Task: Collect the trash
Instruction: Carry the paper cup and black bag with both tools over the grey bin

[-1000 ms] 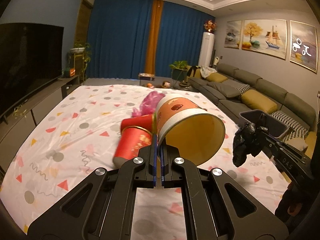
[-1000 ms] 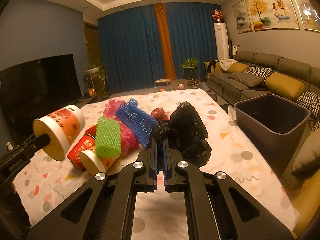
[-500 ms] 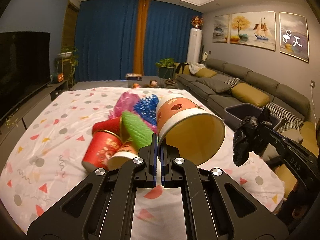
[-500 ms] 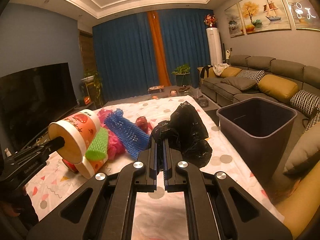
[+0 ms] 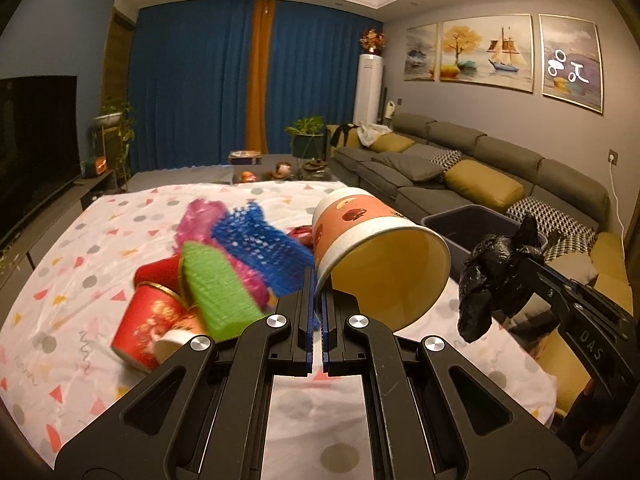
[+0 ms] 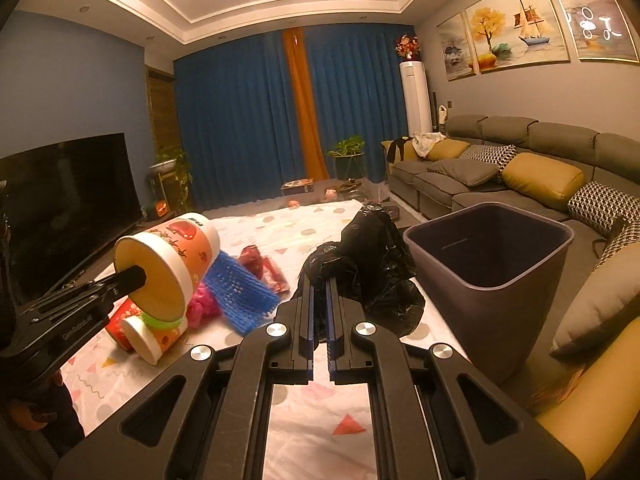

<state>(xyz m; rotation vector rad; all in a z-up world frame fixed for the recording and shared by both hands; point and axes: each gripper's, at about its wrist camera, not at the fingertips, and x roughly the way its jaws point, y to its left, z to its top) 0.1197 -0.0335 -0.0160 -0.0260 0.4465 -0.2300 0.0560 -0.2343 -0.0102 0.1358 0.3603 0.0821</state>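
Observation:
My left gripper (image 5: 319, 280) is shut on the rim of a large orange and white paper cup (image 5: 372, 240), held tilted above the table; the cup also shows in the right wrist view (image 6: 168, 264). My right gripper (image 6: 320, 280) is shut on a crumpled black plastic bag (image 6: 376, 276), held above the table's right side; the bag also shows in the left wrist view (image 5: 496, 276). The dark trash bin (image 6: 496, 276) stands open just right of the bag, beside the table.
On the patterned tablecloth (image 5: 100, 216) lies a pile: red cups (image 5: 148, 320), green foam net (image 5: 216, 292), blue foam net (image 5: 260, 248), pink net (image 5: 200, 216). A grey sofa (image 6: 520, 168) runs along the right wall. A TV (image 6: 60, 200) stands at the left.
Both grippers have risen and shifted right with their loads. The black bag has come closer to the bin. The pile on the table now sits further left and lower in view.

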